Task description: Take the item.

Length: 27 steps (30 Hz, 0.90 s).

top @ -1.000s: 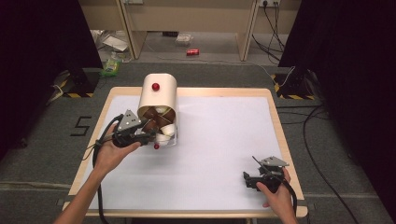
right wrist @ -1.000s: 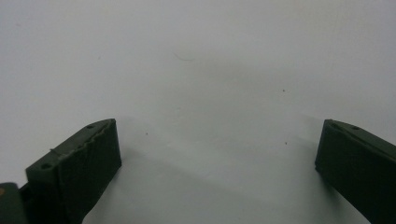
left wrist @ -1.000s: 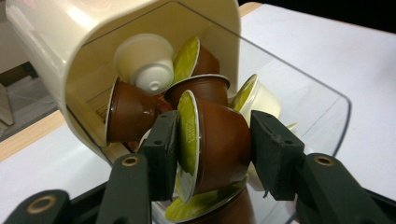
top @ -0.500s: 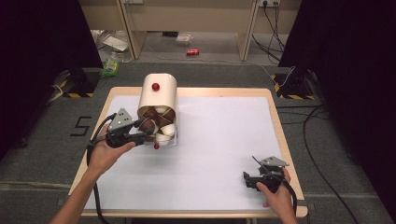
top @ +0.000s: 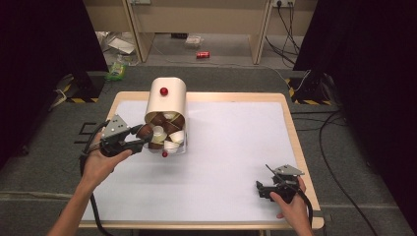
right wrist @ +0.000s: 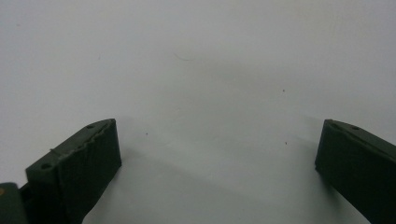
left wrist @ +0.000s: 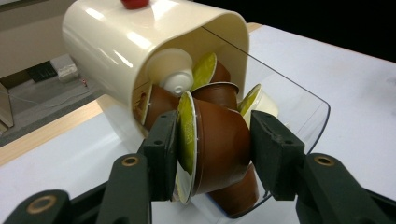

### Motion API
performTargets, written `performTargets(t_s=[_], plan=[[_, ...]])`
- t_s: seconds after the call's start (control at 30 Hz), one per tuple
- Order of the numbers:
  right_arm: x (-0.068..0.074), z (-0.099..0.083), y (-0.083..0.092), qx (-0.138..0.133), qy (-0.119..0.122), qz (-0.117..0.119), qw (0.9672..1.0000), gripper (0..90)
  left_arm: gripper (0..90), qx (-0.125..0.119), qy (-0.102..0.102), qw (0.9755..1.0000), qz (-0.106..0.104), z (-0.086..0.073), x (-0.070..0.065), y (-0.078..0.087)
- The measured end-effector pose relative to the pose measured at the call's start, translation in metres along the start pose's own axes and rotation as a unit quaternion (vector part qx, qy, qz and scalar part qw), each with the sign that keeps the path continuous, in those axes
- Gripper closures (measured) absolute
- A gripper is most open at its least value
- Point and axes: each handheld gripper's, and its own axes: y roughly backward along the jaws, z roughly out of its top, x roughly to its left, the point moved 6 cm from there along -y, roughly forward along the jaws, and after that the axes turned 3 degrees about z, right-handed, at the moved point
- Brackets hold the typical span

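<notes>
Right gripper (top: 263, 189): at 5 o'clock on the table (top: 231, 162), near the front edge, held low in the person's right hand (top: 290, 206). In the right gripper view the jaws stand wide apart with only bare white tabletop between them. Holds nothing.

Left gripper (top: 145, 141): at 9 o'clock, in the left hand (top: 101, 164), jaws pointing toward the dispenser's mouth. In the left gripper view the two pads press on either side of one brown capsule (left wrist: 212, 149); clamped firmly.

Held capsule: lying on its side, green foil lid against the jaw on the left of that view, brown cup base against the other jaw. It sits just outside the mouth, over the clear tray (left wrist: 299, 107), another brown capsule right below it.

Capsule dispenser (top: 167, 101): cream housing with a red knob (top: 163, 91) on top, at 11 o'clock on the table, mouth facing the person.

Remaining stock: several brown and white capsules (top: 164, 132) crowd the mouth, touching one another; the exact count cannot be told.

Progress (judgement): the grasp is done and the capsule looks about clear of the pile. Left to do: carry it away and set it down. No capsule lies on the open table, so the unloading looks to be at an early stage.

Risk (judgement): neighbours leaning on the held capsule may tumble out as it leaves.
</notes>
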Motion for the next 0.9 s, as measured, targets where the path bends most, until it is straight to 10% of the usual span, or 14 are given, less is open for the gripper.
performTargets(t_s=[0.9], plan=[[0.000,0.000,0.000,0.000,-0.001,0.000,1.0000,0.7,53.3,-0.002,0.038,0.9982,0.047,-0.029,0.039,0.022]])
